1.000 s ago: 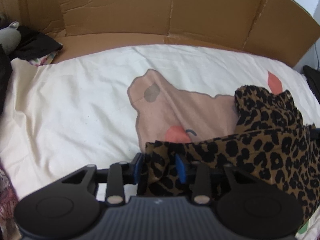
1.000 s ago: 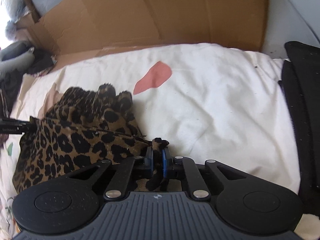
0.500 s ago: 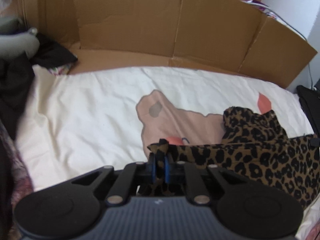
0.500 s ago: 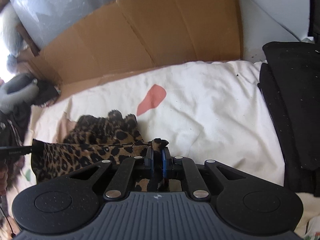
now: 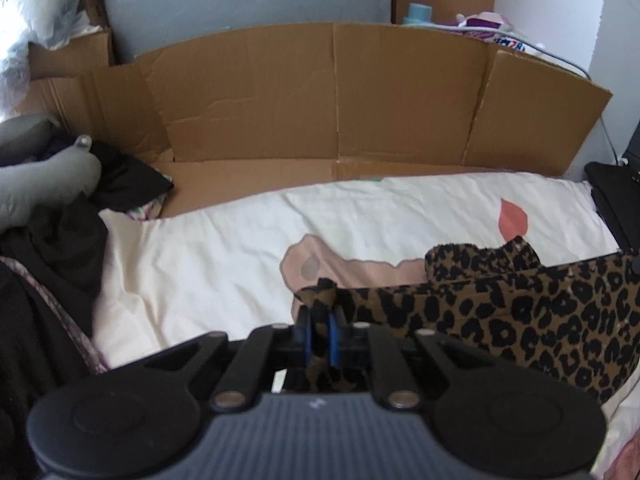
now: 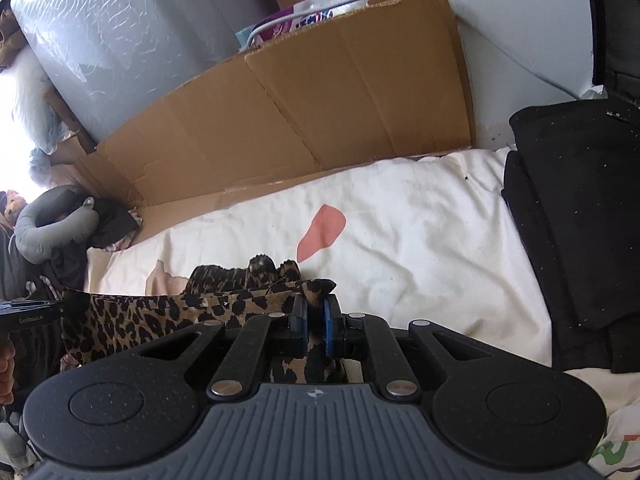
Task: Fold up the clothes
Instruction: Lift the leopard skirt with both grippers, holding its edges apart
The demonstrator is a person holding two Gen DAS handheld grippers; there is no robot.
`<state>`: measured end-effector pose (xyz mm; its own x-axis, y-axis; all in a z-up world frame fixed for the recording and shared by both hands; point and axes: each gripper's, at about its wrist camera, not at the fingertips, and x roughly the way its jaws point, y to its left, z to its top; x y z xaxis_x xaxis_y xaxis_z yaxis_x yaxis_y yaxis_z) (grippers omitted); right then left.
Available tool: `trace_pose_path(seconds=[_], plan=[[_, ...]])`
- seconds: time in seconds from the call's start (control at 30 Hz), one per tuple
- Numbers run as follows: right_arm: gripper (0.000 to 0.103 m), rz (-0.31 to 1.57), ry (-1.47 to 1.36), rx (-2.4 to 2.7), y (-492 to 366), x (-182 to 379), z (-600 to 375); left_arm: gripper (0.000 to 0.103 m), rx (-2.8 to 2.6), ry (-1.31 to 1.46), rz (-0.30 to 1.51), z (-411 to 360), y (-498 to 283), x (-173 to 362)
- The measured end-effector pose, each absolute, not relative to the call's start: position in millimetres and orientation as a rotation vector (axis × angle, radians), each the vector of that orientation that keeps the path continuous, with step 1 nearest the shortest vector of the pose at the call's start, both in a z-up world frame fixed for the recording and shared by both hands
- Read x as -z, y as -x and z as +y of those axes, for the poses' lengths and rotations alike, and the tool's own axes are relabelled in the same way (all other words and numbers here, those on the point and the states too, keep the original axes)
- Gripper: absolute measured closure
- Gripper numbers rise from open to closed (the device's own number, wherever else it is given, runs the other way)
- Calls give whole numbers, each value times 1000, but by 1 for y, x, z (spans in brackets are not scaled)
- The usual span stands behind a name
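A cream sheet [image 5: 224,264] with a pale pink animal print and a coral patch [image 5: 512,216] covers the bed. Along its far edge stands a creased wall of flattened cardboard [image 5: 320,96], with a flap lying flat at its foot. Behind the cardboard rises a grey panel [image 6: 120,48] wrapped in shiny plastic film, and a few small items and a white cable show over the cardboard's top edge — too small and blurred to name. At the bed's left end sits a heap of dark clothes [image 5: 52,240] with a grey padded roll [image 5: 44,184] on top. At the right end lies a stack of black fabric [image 6: 580,208].

The leopard-print garment [image 5: 520,316] is held above the sheet near the front of the bed, its top edge stretched fairly taut between the two tools, with a bunched part resting on the sheet behind.

The left hand-held gripper [image 5: 319,334] is closed on one end of the garment, and a knot of fabric pokes up past the blue pads. The right hand-held gripper [image 6: 316,328] is clamped on the other end in the same way.

In the left wrist view the garment's right side runs out of frame. In the right wrist view its lower part is hidden behind the tool body, and the left tool shows only as a black tip at the left edge. Which kind of garment it is cannot be told.
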<state>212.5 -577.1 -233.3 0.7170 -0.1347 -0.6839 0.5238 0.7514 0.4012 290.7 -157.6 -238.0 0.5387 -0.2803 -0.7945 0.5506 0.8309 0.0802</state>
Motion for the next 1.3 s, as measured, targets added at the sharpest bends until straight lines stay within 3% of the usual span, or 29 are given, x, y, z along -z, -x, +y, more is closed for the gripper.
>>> trace_pose_path(seconds=[0.57, 1.3], plan=[[97, 663, -595, 420, -234, 212, -588, 94, 495, -373, 796, -174, -305, 228], [97, 821, -616, 442, -291, 268, -629, 94, 505, -358, 938, -189, -365, 297]])
